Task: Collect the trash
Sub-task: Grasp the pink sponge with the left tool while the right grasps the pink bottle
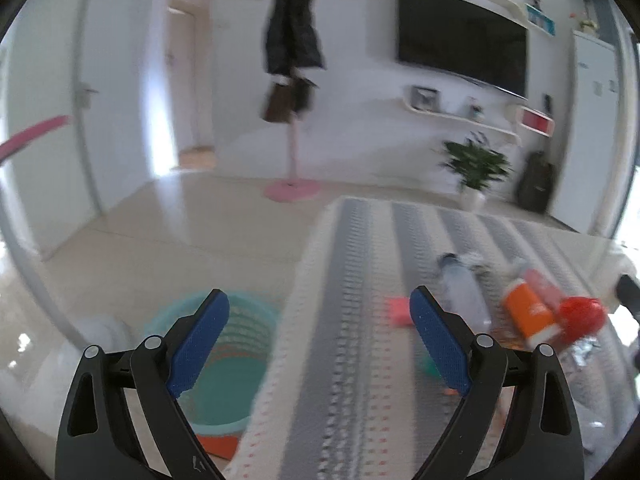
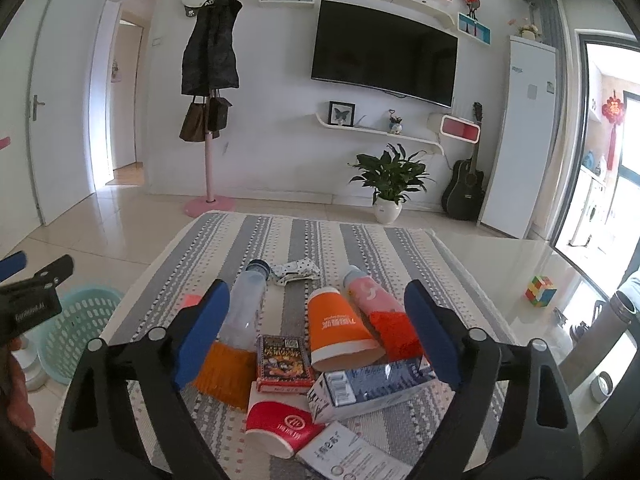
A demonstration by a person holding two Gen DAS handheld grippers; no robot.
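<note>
Trash lies on a striped tablecloth [image 2: 280, 236]: an orange paper cup [image 2: 338, 330] on its side, a red paper cup [image 2: 280, 426], a clear bottle [image 2: 246, 304], a pink bottle [image 2: 370, 296], a dark card box [image 2: 282, 362], a blue-white carton [image 2: 372, 386], a crumpled cloth [image 2: 294, 272]. My right gripper [image 2: 318, 332] is open and empty above the pile. My left gripper [image 1: 318, 340] is open and empty over the table's left edge, with the teal basket [image 1: 224, 364] below on the floor. The orange cup [image 1: 528, 312] and clear bottle [image 1: 464, 292] show to its right.
The teal basket [image 2: 76, 324] stands on the floor left of the table. A Rubik's cube [image 2: 540, 292] and a metal flask [image 2: 612, 328] sit on the glass table [image 2: 500, 264] at the right. A coat stand [image 2: 210, 120], potted plant [image 2: 390, 184] and guitar [image 2: 464, 188] stand by the far wall.
</note>
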